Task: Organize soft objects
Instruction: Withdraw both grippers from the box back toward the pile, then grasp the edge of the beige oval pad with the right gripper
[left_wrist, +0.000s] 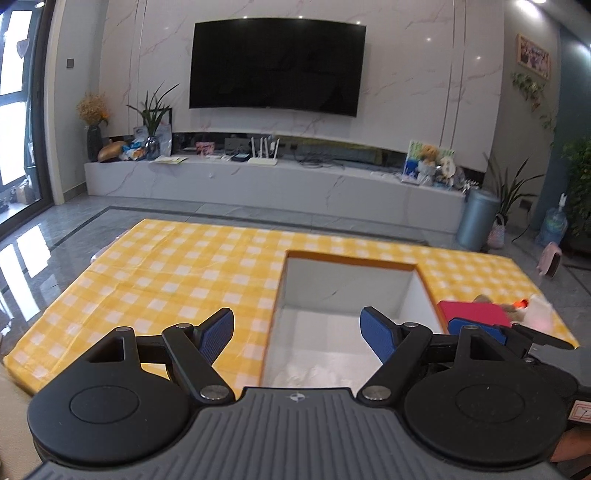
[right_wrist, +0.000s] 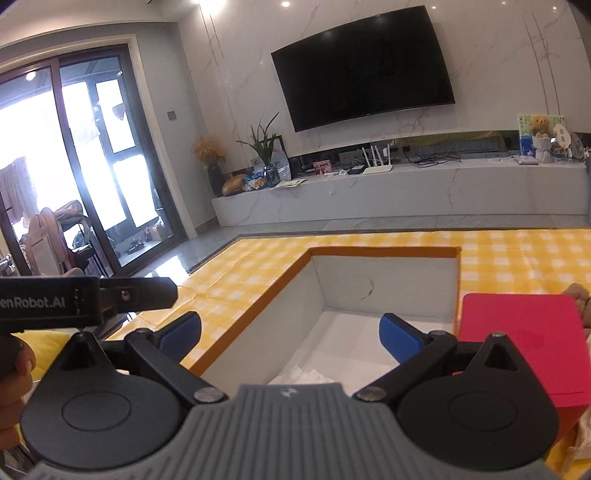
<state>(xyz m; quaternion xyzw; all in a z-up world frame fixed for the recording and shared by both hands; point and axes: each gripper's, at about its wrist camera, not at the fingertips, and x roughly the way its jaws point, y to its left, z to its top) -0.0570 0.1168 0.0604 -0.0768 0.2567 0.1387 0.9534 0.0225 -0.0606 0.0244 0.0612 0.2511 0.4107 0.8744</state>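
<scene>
1. Both my grippers, left (left_wrist: 297, 334) and right (right_wrist: 290, 338), hang released, jaws wide, over the white box (right_wrist: 388, 280).
2. White soft stuff (right_wrist: 303, 374) lies inside, below them.
3. Red box (right_wrist: 524, 332) sits rightward on the checkered tabletop (left_wrist: 166, 273).

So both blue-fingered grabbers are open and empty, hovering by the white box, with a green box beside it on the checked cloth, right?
Not quite: the box beside the white box is red, not green, as the right wrist view shows. The rest holds: both grippers are open and empty over the checked cloth.
</scene>
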